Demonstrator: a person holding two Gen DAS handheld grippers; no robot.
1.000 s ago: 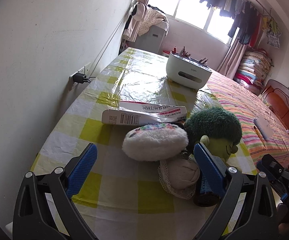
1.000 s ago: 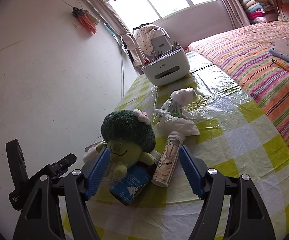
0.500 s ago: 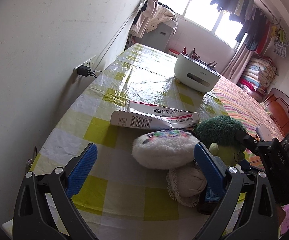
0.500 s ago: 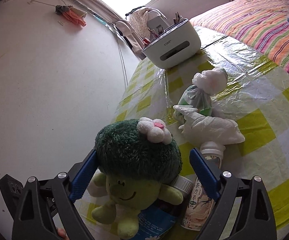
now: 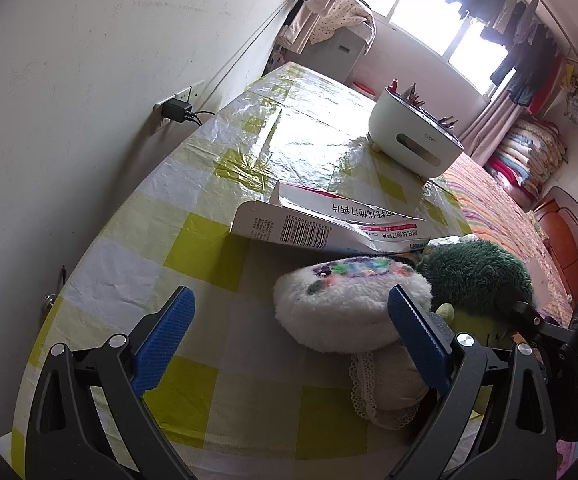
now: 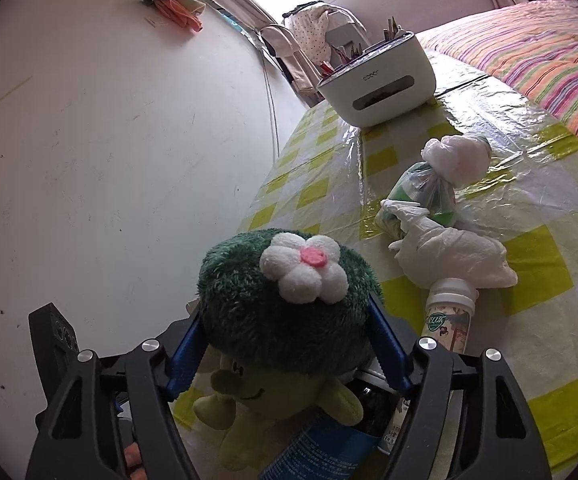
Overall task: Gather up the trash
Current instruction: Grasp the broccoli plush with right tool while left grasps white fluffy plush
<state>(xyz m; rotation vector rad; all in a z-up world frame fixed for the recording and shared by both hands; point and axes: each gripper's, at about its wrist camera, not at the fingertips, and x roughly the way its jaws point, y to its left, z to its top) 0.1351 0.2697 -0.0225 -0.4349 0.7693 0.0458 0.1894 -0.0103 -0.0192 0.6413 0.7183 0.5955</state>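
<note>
Closing around a plush broccoli doll (image 6: 281, 316) with a dark green fuzzy head and a white felt flower, the right gripper (image 6: 285, 348) fills the bottom centre of its view, its blue pads (image 6: 187, 346) against the head's 2 sides. Under the doll lie a blue packet (image 6: 321, 446) and a dark bottle (image 6: 373, 404). Just right of it lies a white-capped printed drink bottle (image 6: 447, 320); beyond that, at centre right, a crumpled white plastic bag (image 6: 453, 254) and a knotted bag of green waste (image 6: 433, 188). Across the lower half of the left view, the left gripper (image 5: 289, 340) stands wide apart, holding nothing. A fluffy white pouch (image 5: 349, 308) sits just inside its right pad, over a lace-edged cloth bundle (image 5: 385, 388). Farther up, a torn white cardboard box (image 5: 321, 224) lies on the yellow-checked tablecloth (image 5: 121, 268). A white desk organiser (image 5: 413, 140) sits farthest, upper right.
</note>
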